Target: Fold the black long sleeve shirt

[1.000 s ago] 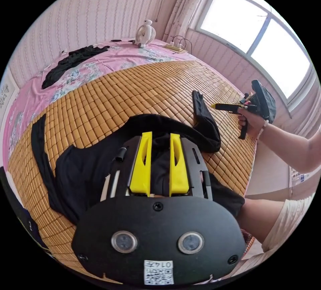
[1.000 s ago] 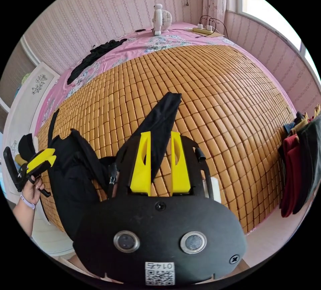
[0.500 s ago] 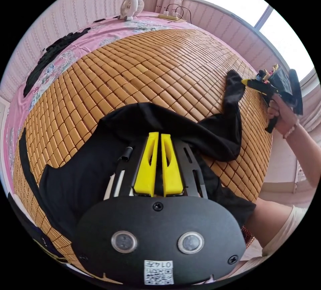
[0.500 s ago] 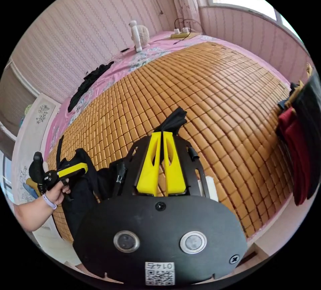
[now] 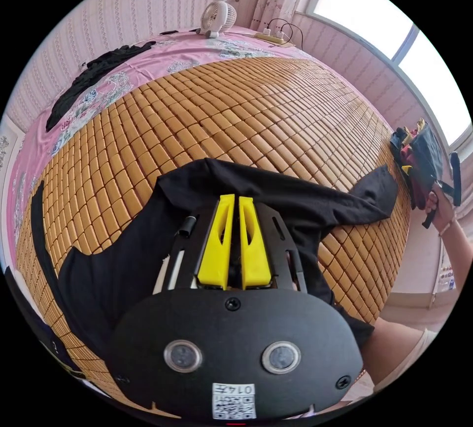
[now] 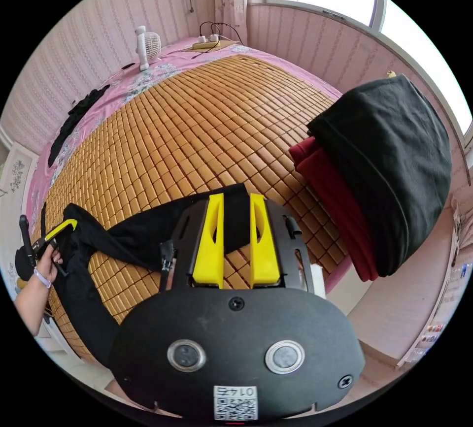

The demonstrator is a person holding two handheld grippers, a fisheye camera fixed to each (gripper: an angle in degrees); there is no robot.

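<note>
One black shirt lies spread on the bamboo mat, one sleeve stretched flat. The left gripper has its jaws pressed together, clamped on the shirt's fabric. The right gripper has its jaws apart over the sleeve's cuff. One stack of folded clothes sits at the mat's edge; one fan stands far off.

— What colours cover the bed?
— A mat of amber-brown tiles lies over a pink floral sheet, and the shirt on it is plain black.
— And the rest?
— Yellow jaws on a black gripper, a white fan, pink striped wallpaper, dark red and black folded clothes.
</note>
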